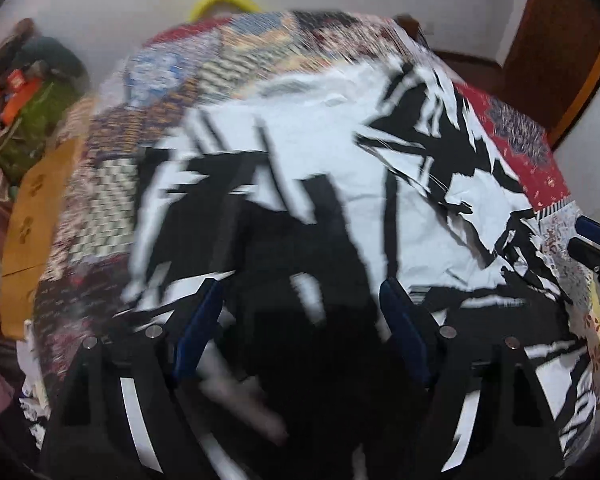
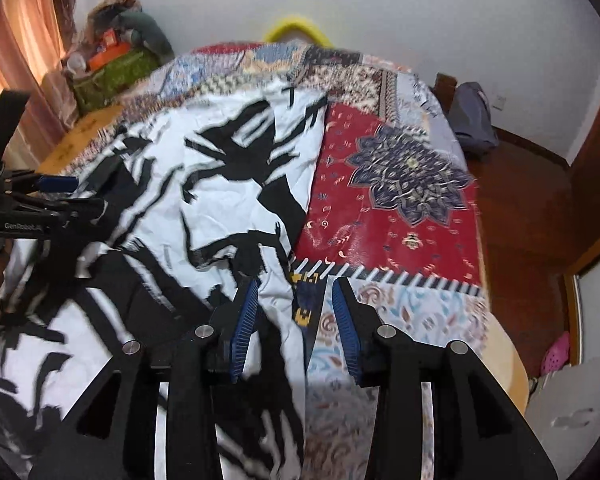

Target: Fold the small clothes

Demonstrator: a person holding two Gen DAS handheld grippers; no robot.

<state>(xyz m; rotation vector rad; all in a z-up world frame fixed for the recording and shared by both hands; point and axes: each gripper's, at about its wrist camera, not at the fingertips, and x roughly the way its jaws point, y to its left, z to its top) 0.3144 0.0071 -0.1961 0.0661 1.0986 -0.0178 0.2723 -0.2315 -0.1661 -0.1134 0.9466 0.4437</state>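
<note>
1. Across the patchwork cloth (image 2: 400,216) that covers the bench, we see the black-and-white garment (image 2: 228,184) lying spread out, flat enough to fold.
2. Our left gripper (image 1: 300,304) hangs over the garment's near, dark part with its fingers (image 1: 200,320) wide apart and nothing between them, probably so it can come down on a fresh edge.
3. Our right gripper (image 2: 294,312) sits at the garment's right edge, fingers (image 2: 246,320) partly apart and not pressing on anything; the hem runs just under the left one.
4. We judge that both hands are set along opposite sides so the next fold stays even.
</note>
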